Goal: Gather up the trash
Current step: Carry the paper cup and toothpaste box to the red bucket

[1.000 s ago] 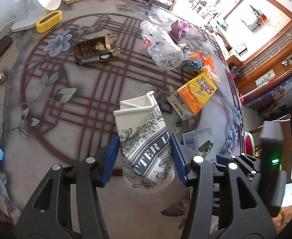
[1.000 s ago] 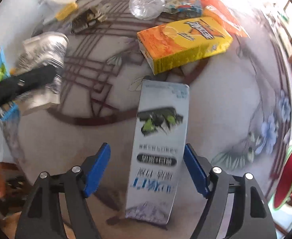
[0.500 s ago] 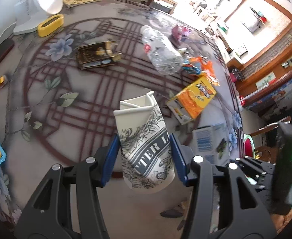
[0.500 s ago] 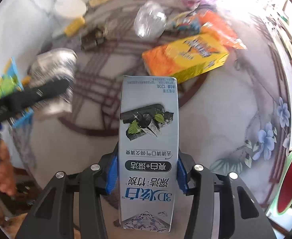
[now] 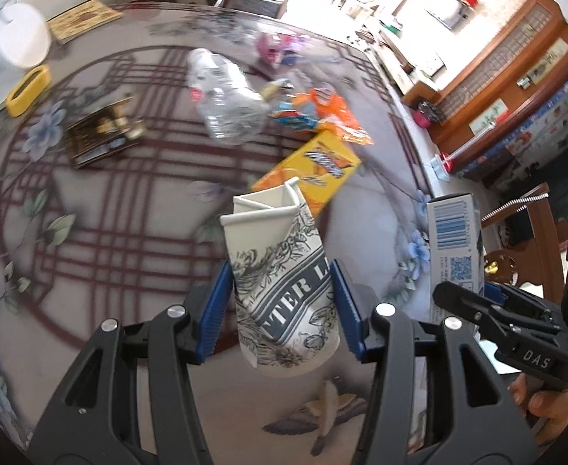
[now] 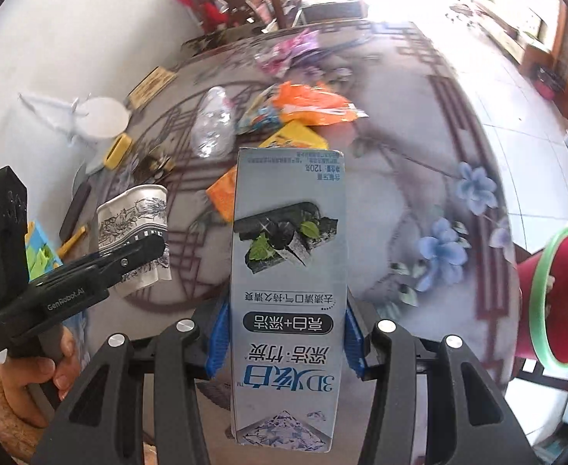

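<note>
Crushed paper cup (image 5: 284, 283), floral print, clamped upright between left gripper (image 5: 282, 310) pads. Grey toothpaste box (image 6: 289, 294) pinched lengthwise in right gripper (image 6: 284, 339). Orange carton (image 5: 314, 174), clear bottle (image 5: 225, 100) lying beyond.

Your left tool (image 5: 282, 302) pointed steeply down at lower centre of its view, blue pads clamped. Your right tool (image 6: 287, 335) did likewise, pads pinched tight. Your hand (image 6: 42, 368) gripped the handle, lower left.

Table: round top (image 5: 136, 209) with dark red lattice lines and blue flowers printed on it
Wall: plain white (image 6: 90, 38) behind the table
Floor: pale tiles (image 6: 535, 178)
Furniture: wooden cabinet (image 5: 516, 62) at the right, wooden chair (image 6: 245, 4) at the far side
Light: strong daylight from the far right
</note>
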The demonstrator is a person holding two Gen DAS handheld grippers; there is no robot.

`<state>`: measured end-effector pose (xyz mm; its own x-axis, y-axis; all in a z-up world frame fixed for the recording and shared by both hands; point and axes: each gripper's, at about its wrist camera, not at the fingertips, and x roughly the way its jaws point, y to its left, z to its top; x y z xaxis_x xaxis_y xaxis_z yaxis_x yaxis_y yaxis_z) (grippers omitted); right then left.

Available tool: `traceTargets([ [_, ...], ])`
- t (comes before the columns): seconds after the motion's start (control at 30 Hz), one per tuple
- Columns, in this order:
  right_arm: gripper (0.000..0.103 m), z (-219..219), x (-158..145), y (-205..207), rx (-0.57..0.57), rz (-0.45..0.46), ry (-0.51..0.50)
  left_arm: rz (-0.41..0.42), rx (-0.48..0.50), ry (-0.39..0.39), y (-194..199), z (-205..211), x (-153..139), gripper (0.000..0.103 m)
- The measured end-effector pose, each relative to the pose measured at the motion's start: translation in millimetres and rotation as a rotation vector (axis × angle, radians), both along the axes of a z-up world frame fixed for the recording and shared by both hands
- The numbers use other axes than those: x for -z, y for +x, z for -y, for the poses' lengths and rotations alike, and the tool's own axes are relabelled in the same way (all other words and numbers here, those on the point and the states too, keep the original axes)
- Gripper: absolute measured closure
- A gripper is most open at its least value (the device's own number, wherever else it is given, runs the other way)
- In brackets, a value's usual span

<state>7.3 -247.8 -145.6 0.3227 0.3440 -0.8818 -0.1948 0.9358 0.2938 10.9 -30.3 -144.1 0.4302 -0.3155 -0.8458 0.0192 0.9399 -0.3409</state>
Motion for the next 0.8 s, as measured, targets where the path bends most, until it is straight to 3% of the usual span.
traceTargets([
  [0.4,0.056,50.7,-2.7,-17.6,0.137,0.001,-0.010,0.020,0.148,-0.017,24.4,66.6,-2.8,0.054],
  [0.8,0.056,82.9,1.3,-17.5,0.223,-0.011,0.001,0.034,0.180,-0.004,32.0,82.6,-8.2,0.054],
])
